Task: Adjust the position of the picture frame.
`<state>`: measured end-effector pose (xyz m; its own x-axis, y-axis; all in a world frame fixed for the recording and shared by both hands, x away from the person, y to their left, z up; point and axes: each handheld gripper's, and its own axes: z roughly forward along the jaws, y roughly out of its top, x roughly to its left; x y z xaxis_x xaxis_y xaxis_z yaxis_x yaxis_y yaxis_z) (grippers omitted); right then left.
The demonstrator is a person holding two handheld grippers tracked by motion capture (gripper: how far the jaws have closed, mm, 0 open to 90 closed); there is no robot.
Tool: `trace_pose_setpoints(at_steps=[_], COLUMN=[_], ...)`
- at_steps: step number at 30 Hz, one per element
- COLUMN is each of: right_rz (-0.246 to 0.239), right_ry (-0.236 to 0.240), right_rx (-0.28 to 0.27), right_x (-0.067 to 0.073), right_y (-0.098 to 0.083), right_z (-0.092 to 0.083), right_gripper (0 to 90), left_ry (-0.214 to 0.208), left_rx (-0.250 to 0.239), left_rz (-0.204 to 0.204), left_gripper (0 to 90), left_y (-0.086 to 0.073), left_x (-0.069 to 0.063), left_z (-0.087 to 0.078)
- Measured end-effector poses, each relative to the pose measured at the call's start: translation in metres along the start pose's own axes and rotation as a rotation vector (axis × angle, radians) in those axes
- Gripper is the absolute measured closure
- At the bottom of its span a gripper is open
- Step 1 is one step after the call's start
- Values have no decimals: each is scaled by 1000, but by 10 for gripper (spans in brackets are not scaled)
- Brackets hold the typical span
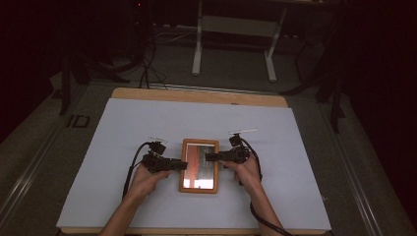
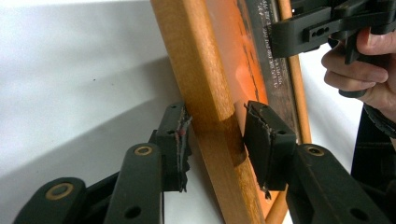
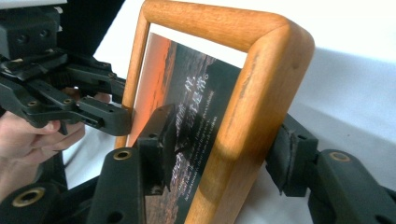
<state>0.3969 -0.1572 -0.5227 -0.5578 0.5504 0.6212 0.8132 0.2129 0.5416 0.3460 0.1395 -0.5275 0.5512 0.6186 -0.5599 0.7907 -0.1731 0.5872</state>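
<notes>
dim and murky from above, room edges nearly black; glare off the picture frame point(image 1: 199, 165) glass; close views bright, soft shadows on the white sheet point(image 1: 123, 128).

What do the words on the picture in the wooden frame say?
Rows of pale print on the dark part of the picture in the wooden frame: too small and blurred to read.
The same print in the left gripper view: also unreadable.
No other words, numbers or signs.

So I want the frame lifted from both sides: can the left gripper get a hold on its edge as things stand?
Probably yes. The left gripper already straddles the wooden picture frame rail, pads slightly off the wood, and nothing sits between them. The right gripper straddles the opposite rail.
</notes>
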Motion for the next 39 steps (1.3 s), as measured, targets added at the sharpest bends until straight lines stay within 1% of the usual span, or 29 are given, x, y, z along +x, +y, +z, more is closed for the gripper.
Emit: trace_pose_setpoints(at_steps=[1,2,3,5,7,9,10,12,15,17,18,21,25,26,27,28,31,32,36,39], right_rz=[7,6,-1,-3,-11,-11,-36,-43,-52,-63,-68,-90,-128,-128,-136,-157,-198,-214,-269,-322], right_ry=[-7,-23,-34,-36,-47,-47,-73,-82,-86,-91,-91,-122,-176,-176,-194,-231,-271,-289,-351,-414], right_rx=[5,12,14,12,15,15,15,14,-5,-16,-22,-37,-60,-60,-59,-65,-69,-70,-76,-71], right_x=[-2,-3,-4,-3,-2,-2,0,1,2,3,3,6,9,9,11,14,21,24,33,39], right_y=[0,-1,-1,-1,-1,-1,-1,-1,-2,-3,-5,-10,-16,-16,-16,-17,-18,-18,-20,-22], right_z=[3,4,6,6,5,5,3,1,-4,-8,-9,-15,-22,-22,-24,-27,-31,-32,-35,-35], right_gripper=[452,442,439,436,434,434,436,432,421,419,416,415,404,404,400,390,385,385,385,385], left_ry=[23,34,33,38,38,42,60,61,55,61,70,83,108,108,117,119,150,154,154,156], left_rx=[13,21,17,19,17,14,5,1,-1,-5,-4,-15,-43,-43,-61,-68,-85,-94,-129,-142], left_rz=[12,12,14,24,25,30,45,54,54,57,68,85,107,107,111,118,143,147,143,144], left_gripper=[568,546,535,534,529,520,496,477,432,420,415,412,406,405,405,421,424,424,420,416], left_y=[-1,-1,-1,-1,-1,-1,-1,-1,-1,-1,-1,-1,-2,-2,-1,-2,-2,-2,-2,-2], left_x=[-1,-1,-1,-2,-2,-2,-3,-3,-3,-3,-3,-4,-7,-7,-8,-8,-10,-11,-12,-13], left_z=[4,6,6,5,5,6,6,5,4,3,2,-1,-5,-5,-7,-9,-13,-15,-20,-22])
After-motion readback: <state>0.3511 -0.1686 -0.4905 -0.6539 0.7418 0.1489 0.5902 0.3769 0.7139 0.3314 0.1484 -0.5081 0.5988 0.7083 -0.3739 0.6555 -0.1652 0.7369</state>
